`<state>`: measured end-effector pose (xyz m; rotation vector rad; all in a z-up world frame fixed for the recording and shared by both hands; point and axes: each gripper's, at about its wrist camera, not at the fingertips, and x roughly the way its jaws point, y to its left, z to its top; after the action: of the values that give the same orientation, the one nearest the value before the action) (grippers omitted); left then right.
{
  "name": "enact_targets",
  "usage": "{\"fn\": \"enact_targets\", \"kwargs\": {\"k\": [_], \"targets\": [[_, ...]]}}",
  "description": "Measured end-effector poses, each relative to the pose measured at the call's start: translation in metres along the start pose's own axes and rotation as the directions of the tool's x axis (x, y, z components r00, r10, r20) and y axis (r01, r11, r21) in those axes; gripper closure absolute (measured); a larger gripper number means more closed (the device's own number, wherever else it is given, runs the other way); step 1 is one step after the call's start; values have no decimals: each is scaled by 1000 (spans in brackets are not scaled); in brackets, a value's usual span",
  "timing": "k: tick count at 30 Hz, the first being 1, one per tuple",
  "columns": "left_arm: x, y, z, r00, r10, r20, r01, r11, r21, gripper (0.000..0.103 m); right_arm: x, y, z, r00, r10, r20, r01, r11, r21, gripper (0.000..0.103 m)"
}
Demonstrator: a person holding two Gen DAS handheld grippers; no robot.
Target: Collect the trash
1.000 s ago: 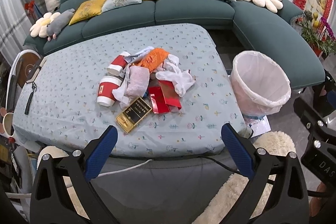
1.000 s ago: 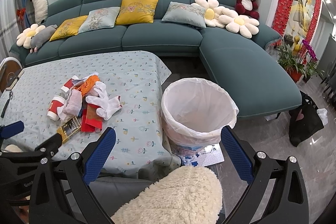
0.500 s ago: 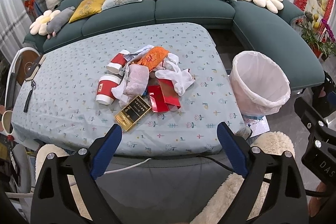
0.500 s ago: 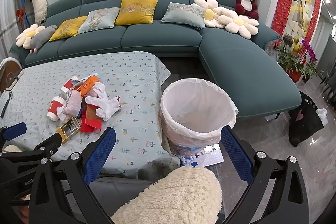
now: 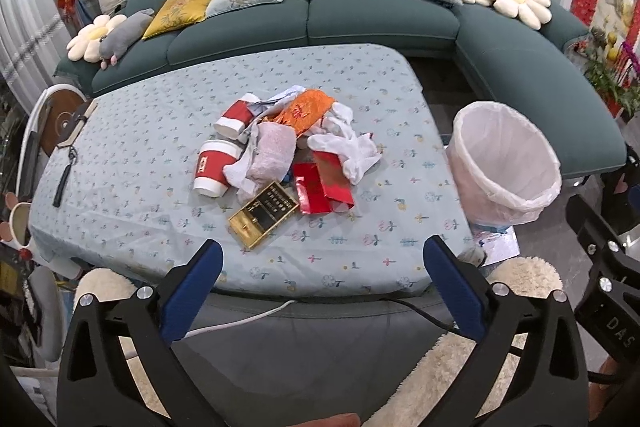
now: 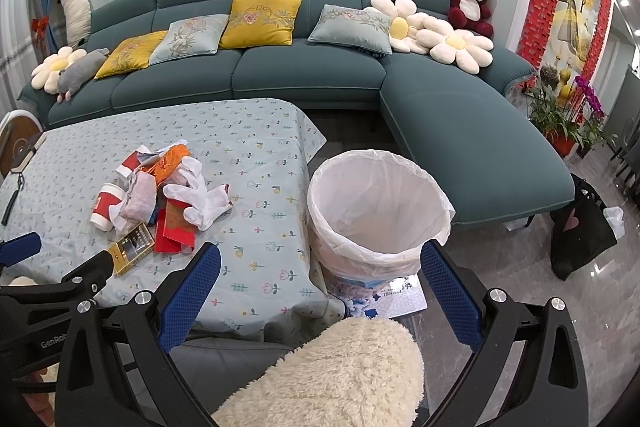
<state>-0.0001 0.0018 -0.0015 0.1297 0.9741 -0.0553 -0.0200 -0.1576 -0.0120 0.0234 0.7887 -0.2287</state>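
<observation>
A heap of trash lies mid-table: two red paper cups [image 5: 212, 171], an orange wrapper [image 5: 306, 111], white gloves [image 5: 348, 147], red envelopes [image 5: 320, 187] and a gold and black box [image 5: 264, 213]. In the right wrist view the same heap [image 6: 160, 203] lies at the left. A bin with a white liner [image 5: 504, 163] [image 6: 372, 155] stands on the floor off the table's right edge. My left gripper [image 5: 322, 255] hovers over the near table edge, short of the heap, its jaws opening with nothing between them. My right gripper [image 6: 320, 255] is open and holds nothing, near the bin's front.
A teal corner sofa [image 6: 304, 75] with cushions and plush toys wraps the far side. A cream fluffy cushion [image 6: 340, 367] sits below the right gripper. A black strap [image 5: 64, 179] lies at the table's left end. A black bag [image 6: 580, 231] and potted plants [image 6: 560, 115] stand at the right.
The left gripper's jaws narrowed slightly half a second ago and have spread wide again. Neither hand has shifted, and the trash heap and bin are unchanged.
</observation>
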Motion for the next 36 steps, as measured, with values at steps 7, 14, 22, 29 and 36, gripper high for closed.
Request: {"fn": "enact_targets", "kwargs": {"k": [7,14,22,29,36], "targets": [[-4,-1,1,999,-20,28,20,1000,1,7,0,0,1,1000,1,-2,-1,1000,5,7],[-5,-3,2,999,-47,23,47,999,6,7,-1,2,3,1000,-1,5,1,1000,-2,7],[-2,-9,0,997,-71,18,70,996,51,7,-1,-1,3,1000,-2,7,2,1000,15,7],[-1,-4,0,996,-80,26,79,997,25,7,1,-2,3,1000,-3,7,3,1000,16,7],[-1,-4,-1,996,-65,57,64,998,20,7,0,-2,1,1000,-6,7,6,1000,19,7]]}}
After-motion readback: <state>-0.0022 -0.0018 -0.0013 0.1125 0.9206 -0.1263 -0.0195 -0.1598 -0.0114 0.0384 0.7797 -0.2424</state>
